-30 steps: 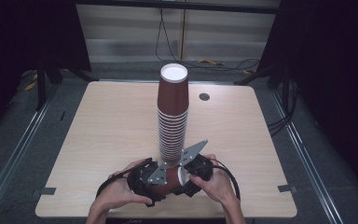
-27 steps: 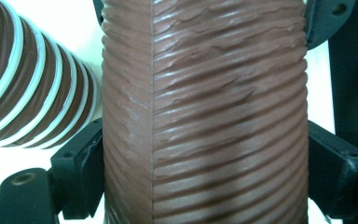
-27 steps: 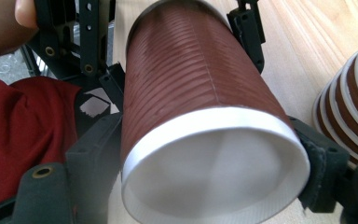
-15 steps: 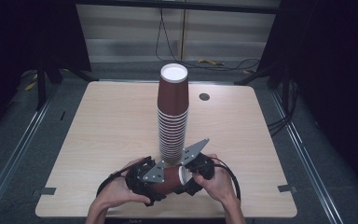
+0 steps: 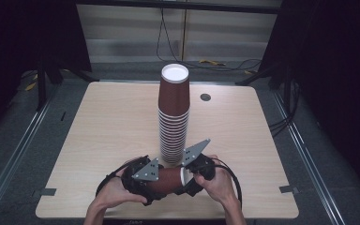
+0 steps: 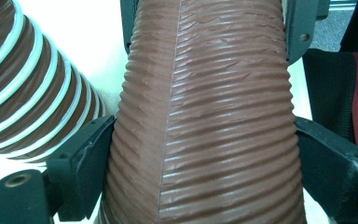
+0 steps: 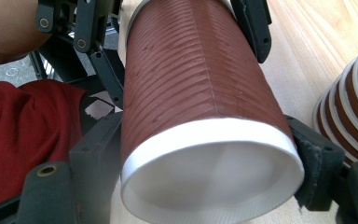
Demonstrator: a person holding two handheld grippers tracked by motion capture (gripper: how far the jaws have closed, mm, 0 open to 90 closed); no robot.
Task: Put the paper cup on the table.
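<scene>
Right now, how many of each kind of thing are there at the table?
Stack of brown cups: 1
Single brown cup, lying sideways: 1
Tongs: 2, left tongs and right tongs, both gripping that cup; the left jaws have just closed a little
Round table cap: 1
Total: 5

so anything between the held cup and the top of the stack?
Nothing visible. The cup lies sideways between both hand-held grippers, left and right, at the foot of the stack; the stack's top is uncovered.
</scene>
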